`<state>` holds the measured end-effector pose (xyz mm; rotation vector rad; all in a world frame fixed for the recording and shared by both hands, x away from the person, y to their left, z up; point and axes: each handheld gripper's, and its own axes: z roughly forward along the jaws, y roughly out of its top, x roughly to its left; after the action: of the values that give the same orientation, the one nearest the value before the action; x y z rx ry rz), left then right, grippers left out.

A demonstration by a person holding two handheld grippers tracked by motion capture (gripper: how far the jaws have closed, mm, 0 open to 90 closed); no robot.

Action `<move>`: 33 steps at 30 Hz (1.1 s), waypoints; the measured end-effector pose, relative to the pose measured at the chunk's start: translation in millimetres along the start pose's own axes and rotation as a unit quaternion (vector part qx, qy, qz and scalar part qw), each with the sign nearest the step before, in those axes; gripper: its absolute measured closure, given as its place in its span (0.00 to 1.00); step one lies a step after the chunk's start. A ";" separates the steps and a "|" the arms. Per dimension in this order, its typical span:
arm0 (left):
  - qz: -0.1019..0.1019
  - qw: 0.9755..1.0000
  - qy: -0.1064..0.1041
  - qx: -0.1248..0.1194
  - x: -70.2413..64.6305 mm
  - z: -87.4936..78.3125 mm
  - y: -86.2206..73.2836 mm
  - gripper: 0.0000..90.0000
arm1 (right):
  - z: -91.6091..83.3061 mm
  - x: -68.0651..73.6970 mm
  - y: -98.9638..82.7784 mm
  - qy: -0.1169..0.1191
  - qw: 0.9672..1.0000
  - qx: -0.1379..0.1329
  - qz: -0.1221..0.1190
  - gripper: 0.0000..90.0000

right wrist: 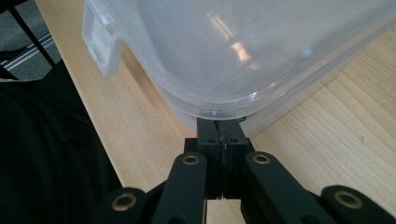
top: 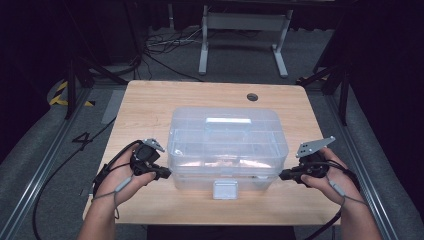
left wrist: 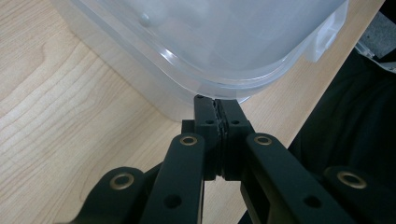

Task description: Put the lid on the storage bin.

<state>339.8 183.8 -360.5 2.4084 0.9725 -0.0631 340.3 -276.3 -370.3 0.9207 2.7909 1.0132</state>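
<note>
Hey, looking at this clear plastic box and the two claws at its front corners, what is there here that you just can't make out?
- Contents of the plastic box: high view, blurred by its cloudy lid and glare.
- Left claw tips: left gripper view, tucked under the lid rim; whether they pinch it is hidden.
- Right claw tips: right gripper view, likewise.
- Front latch: high view, too small to tell if fastened.

Each hand-held gripper is black. The left hand-held gripper and the right hand-held gripper each carry a grey three-cornered plate on top. A grey cable with a light grey sleeve trails from each body along the forearm. The forearms are bare. In the gripper views, flat black linkage arms bear brass-ringed pivot holes and small screw holes; the pads have ridged faces.
</note>
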 end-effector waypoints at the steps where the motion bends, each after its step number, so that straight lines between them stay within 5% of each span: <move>1: 0.000 1.000 0.000 0.001 -0.2 0.1 0.1 0.98 | 0.1 0.0 -0.1 0.000 1.000 0.000 0.000 1.00; 16: -0.012 1.000 -0.015 0.011 1.4 0.5 -1.2 1.00 | 0.3 -0.5 -1.8 0.005 1.000 0.009 -0.002 1.00; 33: -0.012 1.000 -0.006 0.020 3.4 2.5 -4.0 0.99 | 2.2 -3.7 -5.8 0.013 1.000 0.021 0.003 0.99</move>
<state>340.1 187.1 -365.3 2.4303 1.0032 -0.1059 340.9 -280.7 -376.0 0.9283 2.8433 0.9780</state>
